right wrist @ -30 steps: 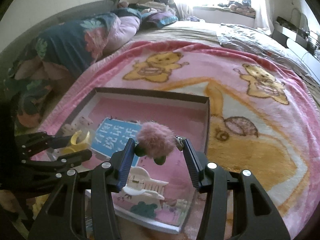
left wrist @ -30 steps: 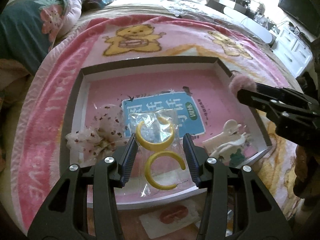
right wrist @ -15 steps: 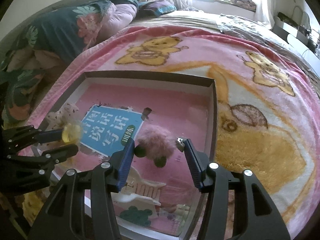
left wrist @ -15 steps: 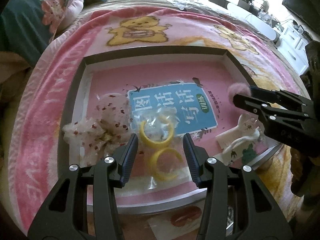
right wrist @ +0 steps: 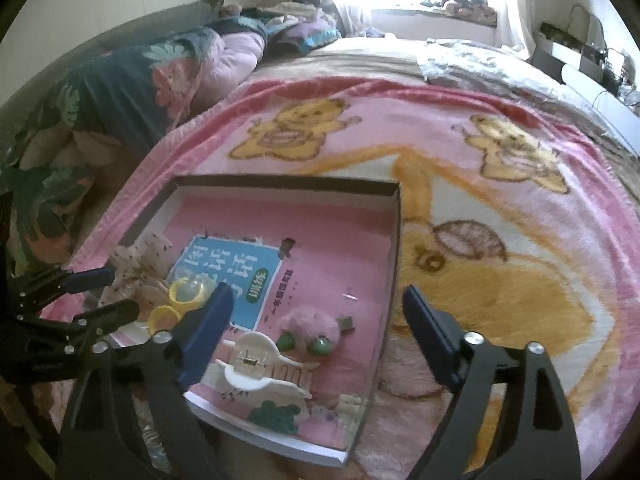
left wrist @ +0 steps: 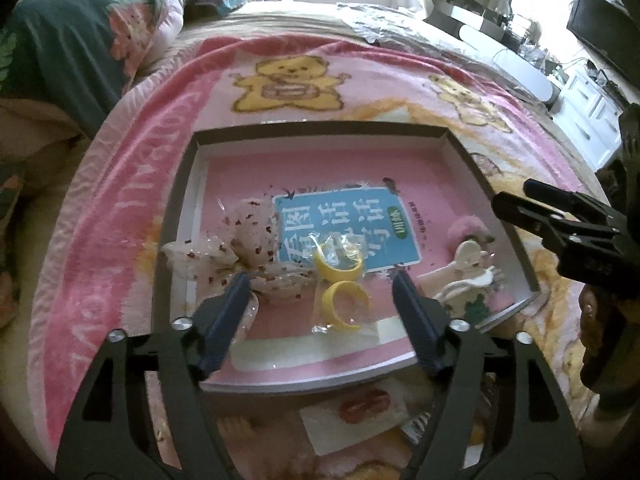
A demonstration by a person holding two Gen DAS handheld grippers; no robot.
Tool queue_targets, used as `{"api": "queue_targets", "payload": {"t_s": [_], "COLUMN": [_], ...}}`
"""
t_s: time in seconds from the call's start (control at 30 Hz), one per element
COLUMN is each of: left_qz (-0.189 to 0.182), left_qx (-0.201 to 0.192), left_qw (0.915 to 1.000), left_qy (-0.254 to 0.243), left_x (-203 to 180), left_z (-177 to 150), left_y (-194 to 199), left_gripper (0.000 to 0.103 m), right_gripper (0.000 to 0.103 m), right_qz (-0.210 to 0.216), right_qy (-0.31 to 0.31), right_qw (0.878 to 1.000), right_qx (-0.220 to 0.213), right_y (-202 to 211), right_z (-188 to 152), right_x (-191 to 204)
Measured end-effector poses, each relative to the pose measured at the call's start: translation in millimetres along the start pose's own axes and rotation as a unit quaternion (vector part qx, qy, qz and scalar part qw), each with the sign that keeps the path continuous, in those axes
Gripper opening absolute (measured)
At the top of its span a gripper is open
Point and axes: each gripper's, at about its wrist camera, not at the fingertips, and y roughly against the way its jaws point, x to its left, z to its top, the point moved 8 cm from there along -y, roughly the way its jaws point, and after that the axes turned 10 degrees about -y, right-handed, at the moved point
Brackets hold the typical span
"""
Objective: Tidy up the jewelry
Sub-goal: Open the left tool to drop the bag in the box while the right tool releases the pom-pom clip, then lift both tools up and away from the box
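Two grippers hover over our tray [left wrist: 182, 216], jaws opening. Left gripper [left wrist: 322, 300] clears the yellow hoops [left wrist: 340, 280]; right gripper [right wrist: 316, 312] the pink pompom [right wrist: 310, 324].

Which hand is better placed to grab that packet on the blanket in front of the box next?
Probably left. The left gripper, jaws opening and empty, hangs just above the packet by the box. The right gripper sits over the box's other end, near the pink pompom clip.

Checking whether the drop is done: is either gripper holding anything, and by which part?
Nothing is held. Both jaws are opening, empty; the bagged yellow hoops and pink pom-pom clip lie in the tray.
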Motion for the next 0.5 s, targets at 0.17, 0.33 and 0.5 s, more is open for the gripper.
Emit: {"api": "queue_targets", "payload": {"t_s": [0.17,0.33,0.5], "left_qz": [-0.001,0.003,0.006], "left_qx": [-0.008,-0.016,-0.034], "left_qw": [1.0,0.9999,0.9994], "left_qy": [0.001,-0.004,-0.004], "left_x": [-8,-14,-18], "left_z": [0,1,4], "left_y": [15,32,56], "left_gripper": [0.083,0.093,0.094], "right_gripper": [0.098,0.099,0.099], "right_qz": [0.01,0.012,0.015], "right_qy": [-0.001,-0.004,-0.015], "right_qw": [1.0,0.998,0.996], "right_qx": [-0.03,-0.06,-0.082], "right_y": [29,63,93], "right_z": [6,12,15], "right_x": [4,4,5]}}
